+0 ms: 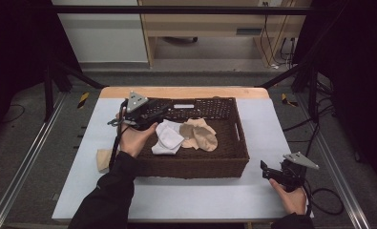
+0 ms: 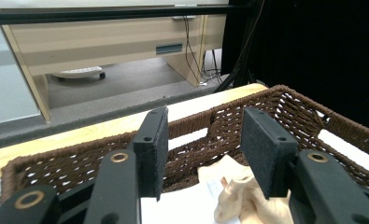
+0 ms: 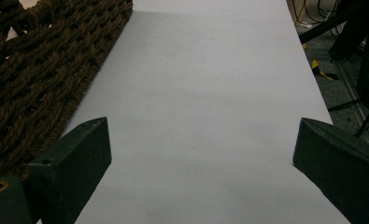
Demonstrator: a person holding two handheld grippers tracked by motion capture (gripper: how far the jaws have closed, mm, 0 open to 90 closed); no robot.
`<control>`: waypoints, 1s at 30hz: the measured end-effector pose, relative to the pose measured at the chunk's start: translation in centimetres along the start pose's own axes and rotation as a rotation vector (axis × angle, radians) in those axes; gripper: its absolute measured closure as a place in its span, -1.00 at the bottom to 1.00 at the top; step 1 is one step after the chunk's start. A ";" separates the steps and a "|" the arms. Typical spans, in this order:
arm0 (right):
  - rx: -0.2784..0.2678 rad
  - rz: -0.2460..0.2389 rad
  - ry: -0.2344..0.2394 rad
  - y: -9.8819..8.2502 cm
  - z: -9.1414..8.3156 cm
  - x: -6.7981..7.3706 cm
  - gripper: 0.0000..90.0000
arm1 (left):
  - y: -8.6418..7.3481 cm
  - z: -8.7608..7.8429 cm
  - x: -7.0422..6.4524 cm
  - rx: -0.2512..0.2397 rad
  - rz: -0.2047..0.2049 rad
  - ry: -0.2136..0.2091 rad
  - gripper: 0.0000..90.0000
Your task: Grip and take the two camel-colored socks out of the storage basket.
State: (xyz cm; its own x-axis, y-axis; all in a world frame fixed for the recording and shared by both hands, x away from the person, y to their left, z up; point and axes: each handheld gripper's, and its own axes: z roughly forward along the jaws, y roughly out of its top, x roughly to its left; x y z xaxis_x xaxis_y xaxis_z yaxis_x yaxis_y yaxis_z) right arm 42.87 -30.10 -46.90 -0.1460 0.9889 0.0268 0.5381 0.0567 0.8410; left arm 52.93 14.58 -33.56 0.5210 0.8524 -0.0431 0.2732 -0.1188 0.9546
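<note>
A dark brown wicker basket (image 1: 195,164) stands in the middle of the table. A white sock (image 1: 168,138) and a beige sock (image 1: 200,135) lie in it. My left gripper (image 1: 157,116) hovers over the basket's back left corner, open, with nothing between its jaws. In the left gripper view the gripper (image 2: 205,126) faces the basket's far wall (image 2: 313,116), with the beige sock (image 2: 247,196) and the white sock (image 2: 182,207) just below. Another beige sock (image 1: 103,159) lies on the table, left of the basket. My right gripper (image 1: 267,169) rests open at the basket's front right.
The grey table top (image 3: 205,70) stretches ahead of my right gripper (image 3: 201,135), with the basket's side wall (image 3: 37,70) to its left. A wooden strip (image 1: 186,91) edges the table's far side. Black frame poles and cables stand around the table.
</note>
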 end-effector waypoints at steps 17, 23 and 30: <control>0.004 0.000 0.006 0.0 0.1 0.1 -0.89 | -2.1 5.9 -1.8 0.098 0.039 -0.039 0.05; 0.006 -0.002 0.005 0.0 0.1 0.1 -0.89 | -3.5 6.9 -2.1 0.149 0.069 -0.051 0.02; 0.009 -0.002 0.004 0.0 0.1 0.1 -0.89 | -5.2 7.4 -2.2 0.213 0.076 -0.092 0.00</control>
State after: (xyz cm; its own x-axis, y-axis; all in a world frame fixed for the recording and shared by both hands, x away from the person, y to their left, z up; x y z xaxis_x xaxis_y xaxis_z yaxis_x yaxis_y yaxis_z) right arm 42.96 -29.99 -46.99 -0.1506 0.9882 0.0275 0.5452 0.0599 0.8362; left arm 56.39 9.58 -40.64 0.6156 0.7880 -0.0101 0.3898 -0.2934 0.8729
